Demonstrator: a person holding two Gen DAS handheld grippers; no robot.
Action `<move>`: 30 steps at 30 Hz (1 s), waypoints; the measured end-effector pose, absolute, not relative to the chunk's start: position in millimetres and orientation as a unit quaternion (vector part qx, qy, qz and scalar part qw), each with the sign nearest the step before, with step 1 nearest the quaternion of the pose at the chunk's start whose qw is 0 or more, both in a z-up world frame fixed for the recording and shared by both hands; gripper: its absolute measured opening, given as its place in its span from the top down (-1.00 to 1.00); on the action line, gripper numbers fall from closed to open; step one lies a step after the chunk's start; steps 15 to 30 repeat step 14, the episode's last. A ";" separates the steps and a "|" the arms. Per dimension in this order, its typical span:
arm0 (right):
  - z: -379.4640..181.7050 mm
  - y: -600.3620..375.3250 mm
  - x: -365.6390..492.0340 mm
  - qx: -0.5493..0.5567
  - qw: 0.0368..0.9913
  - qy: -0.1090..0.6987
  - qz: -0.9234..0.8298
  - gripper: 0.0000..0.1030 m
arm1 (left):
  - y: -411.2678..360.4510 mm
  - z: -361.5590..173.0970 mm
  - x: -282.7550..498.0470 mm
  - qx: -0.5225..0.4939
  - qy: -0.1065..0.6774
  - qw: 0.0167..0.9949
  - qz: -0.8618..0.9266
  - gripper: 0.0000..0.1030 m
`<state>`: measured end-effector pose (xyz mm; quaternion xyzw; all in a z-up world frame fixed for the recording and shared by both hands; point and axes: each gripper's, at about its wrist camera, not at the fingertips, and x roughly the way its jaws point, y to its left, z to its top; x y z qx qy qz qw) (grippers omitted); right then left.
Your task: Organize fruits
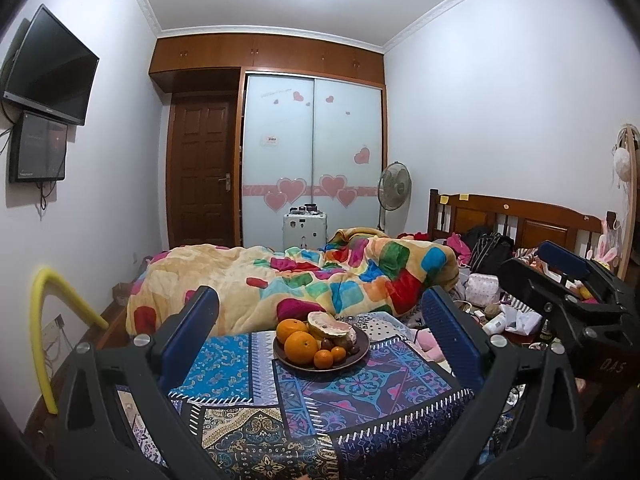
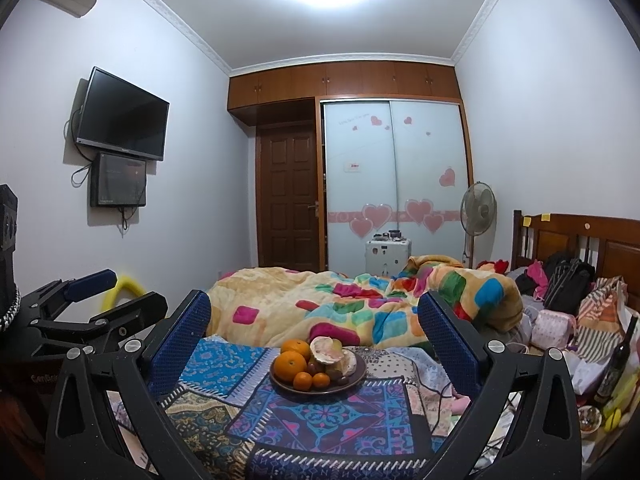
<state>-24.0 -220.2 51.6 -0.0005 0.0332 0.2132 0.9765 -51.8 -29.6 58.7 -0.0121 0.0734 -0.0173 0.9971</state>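
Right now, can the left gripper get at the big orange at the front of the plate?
Probably yes. The left gripper is open and empty, the orange sits straight ahead at the near side of the plate, and only bare cloth lies between them.

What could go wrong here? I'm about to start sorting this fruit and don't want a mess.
The fruit is heaped on the plate: lifting a large orange could send the small oranges rolling off. The plate sits on a patterned cloth near the bed, so a snag could drag it. Both claws, left and right, are open and aimed at the same plate, so they may collide.
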 end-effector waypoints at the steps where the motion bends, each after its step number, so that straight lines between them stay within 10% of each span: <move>1: 51.9 -220.2 -24.2 0.000 0.976 0.033 0.213 -1.00 | -29.1 58.9 -50.7 -0.012 0.074 0.997 -0.016 -1.00; 30: 50.4 -220.0 -21.0 0.001 0.977 0.034 0.209 -1.00 | -26.5 56.3 -49.1 -0.016 0.074 0.997 -0.008 -1.00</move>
